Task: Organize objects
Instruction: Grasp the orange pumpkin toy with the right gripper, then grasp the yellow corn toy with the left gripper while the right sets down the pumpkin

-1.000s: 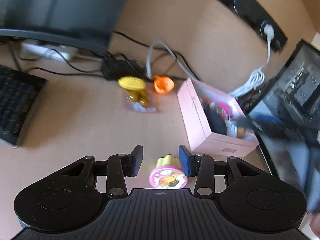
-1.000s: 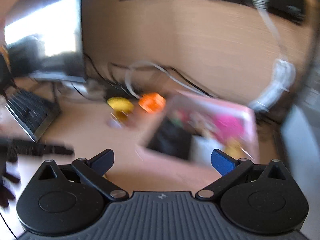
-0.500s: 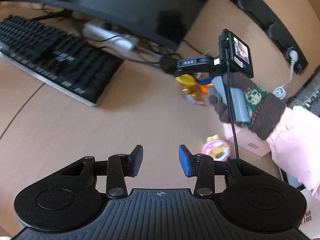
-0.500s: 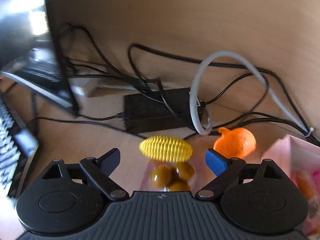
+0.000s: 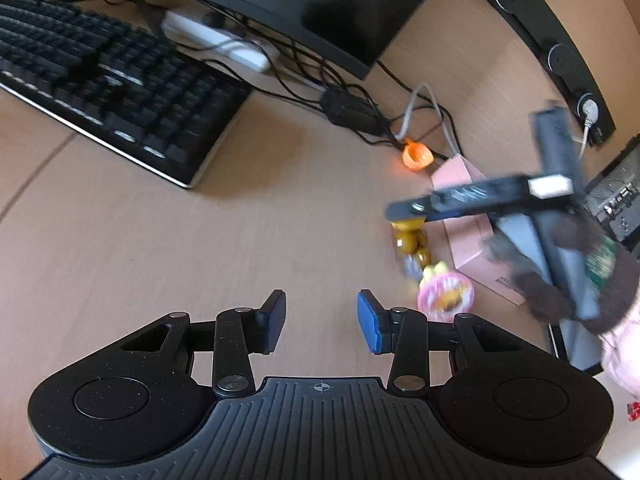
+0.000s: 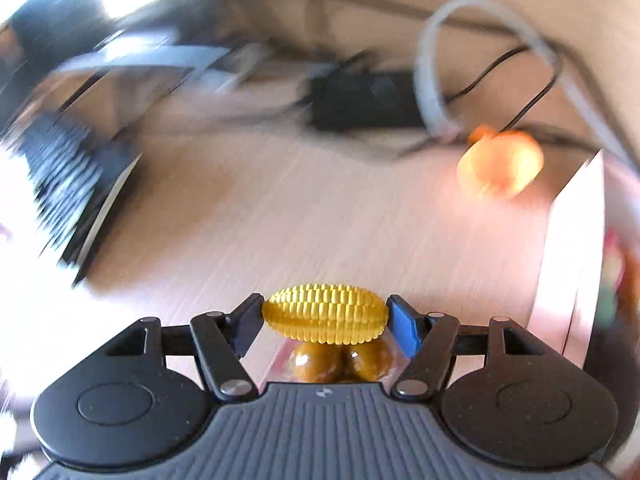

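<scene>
My right gripper (image 6: 326,316) is shut on a yellow toy corn cob (image 6: 325,313), held by its two ends. A clear packet of brown balls (image 6: 340,360) hangs or lies just under it. In the left wrist view the right gripper (image 5: 408,216) sits over that packet (image 5: 410,242), beside the pink box (image 5: 468,216). My left gripper (image 5: 322,316) is open and empty above bare desk. A pink round toy (image 5: 446,298) lies just right of it. An orange toy pumpkin (image 6: 500,164) sits near the cables.
A black keyboard (image 5: 100,80) lies at the left, with a monitor (image 5: 320,4) behind it. A power strip (image 5: 224,40), a black adapter (image 5: 348,108) and several cables lie along the back wall. The right wrist view is blurred.
My right gripper has closed on the corn cob and is moving with it. My left gripper has stayed open, shifting slightly closer to the pink round toy.
</scene>
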### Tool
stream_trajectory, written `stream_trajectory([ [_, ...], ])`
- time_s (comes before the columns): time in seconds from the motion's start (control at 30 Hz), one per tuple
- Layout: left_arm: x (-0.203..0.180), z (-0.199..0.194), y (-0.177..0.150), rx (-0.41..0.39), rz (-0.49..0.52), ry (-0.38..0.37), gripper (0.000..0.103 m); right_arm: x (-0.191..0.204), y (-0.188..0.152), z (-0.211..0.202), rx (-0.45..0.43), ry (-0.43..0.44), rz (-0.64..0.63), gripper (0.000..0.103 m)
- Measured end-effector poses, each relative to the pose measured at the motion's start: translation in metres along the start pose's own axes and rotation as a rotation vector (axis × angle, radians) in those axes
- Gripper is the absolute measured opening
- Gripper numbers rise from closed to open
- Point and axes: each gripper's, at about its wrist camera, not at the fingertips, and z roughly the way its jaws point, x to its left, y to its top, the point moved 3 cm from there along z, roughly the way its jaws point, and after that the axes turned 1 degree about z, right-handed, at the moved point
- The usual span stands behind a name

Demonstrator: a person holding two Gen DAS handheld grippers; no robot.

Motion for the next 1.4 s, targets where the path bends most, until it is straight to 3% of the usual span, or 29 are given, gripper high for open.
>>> stream_trajectory([
  [0.07, -0.001, 0.009, 0.001, 0.009, 0.004, -0.013, 0.043, 0.006, -0.012, -0.02, -0.021, -0.008, -0.078, 0.083],
  [0.1, -0.002, 0.013, 0.002, 0.014, 0.005, -0.015, 0.043, 0.007, -0.012, -0.031, -0.059, -0.048, -0.113, 0.085],
  [0.17, -0.005, 0.016, 0.002, 0.02, 0.003, -0.016, 0.043, 0.004, 0.002, -0.042, -0.138, -0.157, -0.164, 0.086],
  [0.27, -0.008, 0.012, 0.003, 0.012, -0.006, -0.028, 0.043, -0.016, 0.039, -0.034, -0.177, -0.299, -0.174, 0.086],
  [0.37, -0.005, 0.005, 0.003, 0.0, -0.026, -0.012, 0.043, -0.037, 0.073, -0.011, -0.165, -0.396, -0.169, 0.086],
  [0.5, 0.0, -0.003, 0.003, -0.007, -0.05, 0.017, 0.043, -0.063, 0.101, 0.02, -0.118, -0.447, -0.104, 0.085],
  [0.53, 0.0, -0.004, 0.003, -0.006, -0.048, 0.02, 0.043, -0.067, 0.104, 0.027, -0.106, -0.459, -0.098, 0.081],
  [0.57, -0.001, -0.004, 0.003, -0.003, -0.041, 0.022, 0.043, -0.071, 0.106, 0.033, -0.093, -0.47, -0.094, 0.066],
  [0.6, -0.002, -0.004, 0.003, 0.001, -0.032, 0.023, 0.043, -0.072, 0.107, 0.037, -0.073, -0.471, -0.092, 0.058],
  [0.73, -0.01, 0.003, 0.005, 0.023, -0.003, 0.004, 0.043, -0.06, 0.097, 0.019, -0.107, -0.419, -0.098, 0.059],
  [0.9, -0.04, 0.022, 0.005, 0.05, 0.084, -0.052, 0.043, -0.038, 0.041, -0.057, -0.2, -0.268, -0.07, 0.059],
  [1.07, -0.089, 0.036, -0.008, 0.078, 0.26, -0.106, 0.043, -0.037, -0.056, -0.108, -0.179, -0.172, -0.008, 0.059],
  [1.13, -0.108, 0.041, -0.015, 0.082, 0.324, -0.131, 0.043, -0.042, -0.098, -0.114, -0.148, -0.176, 0.025, 0.059],
  [1.23, -0.125, 0.051, -0.017, 0.082, 0.345, -0.12, 0.043, -0.037, -0.149, -0.112, -0.13, -0.257, -0.002, 0.059],
  [1.33, -0.132, 0.057, -0.006, 0.064, 0.361, -0.097, 0.043, -0.039, -0.178, -0.105, -0.145, -0.283, -0.005, 0.059],
  [1.4, -0.135, 0.062, 0.011, 0.025, 0.383, -0.052, 0.043, -0.039, -0.186, -0.103, -0.157, -0.289, 0.0, 0.066],
])
